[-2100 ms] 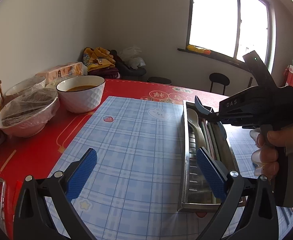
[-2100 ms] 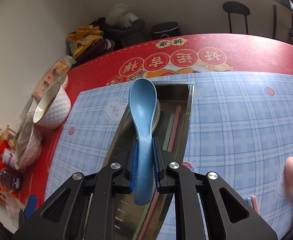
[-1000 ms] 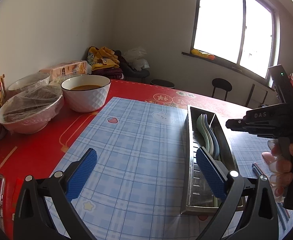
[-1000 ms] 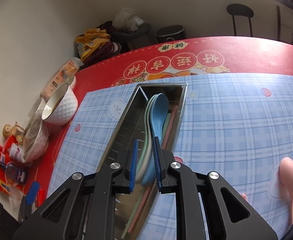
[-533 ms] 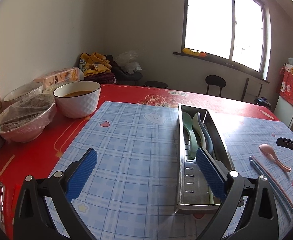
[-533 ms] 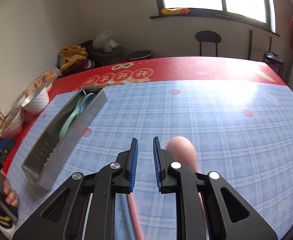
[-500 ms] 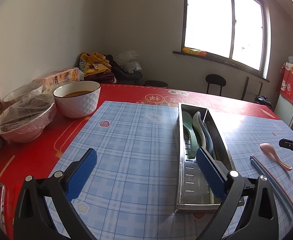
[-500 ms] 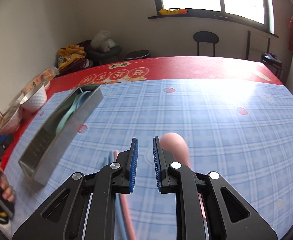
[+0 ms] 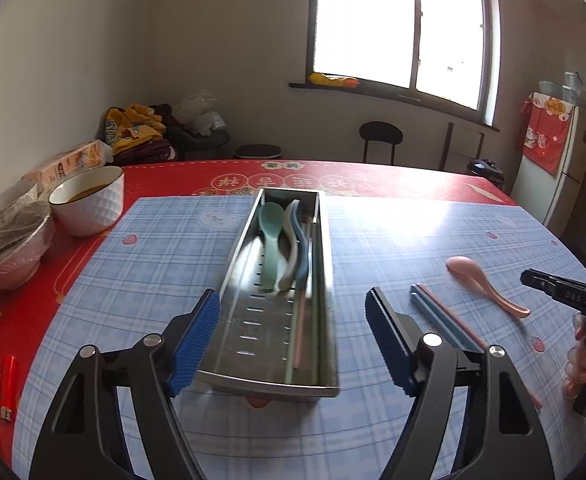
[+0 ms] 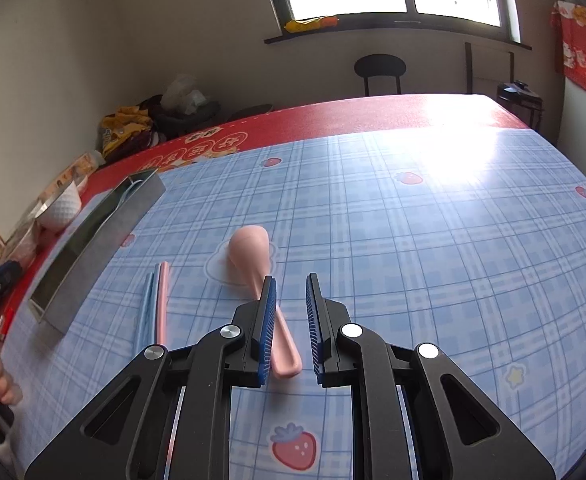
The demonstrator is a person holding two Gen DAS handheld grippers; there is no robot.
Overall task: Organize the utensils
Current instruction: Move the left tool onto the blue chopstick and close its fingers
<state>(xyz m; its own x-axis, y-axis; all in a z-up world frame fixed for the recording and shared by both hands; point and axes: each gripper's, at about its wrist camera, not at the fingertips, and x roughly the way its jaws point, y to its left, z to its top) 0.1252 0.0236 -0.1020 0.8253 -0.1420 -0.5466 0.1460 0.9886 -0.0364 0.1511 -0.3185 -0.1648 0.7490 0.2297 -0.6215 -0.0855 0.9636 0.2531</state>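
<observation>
Under the right gripper (image 10: pixel 289 300), the pink spoon (image 10: pixel 259 276) lies between parted jaws.

A home dining room. A table (image 9: pixel 393 184) under a red printed cloth and a blue plaid mat (image 10: pixel 413 220) carries a white bowl (image 9: pixel 89 200) of soup and covered dishes (image 9: pixel 9 240) at its left edge. Beyond stand a round stool (image 9: pixel 380 136), a window (image 9: pixel 397 20), piled clothes (image 9: pixel 137 132) and a refrigerator (image 9: pixel 569 168).
</observation>
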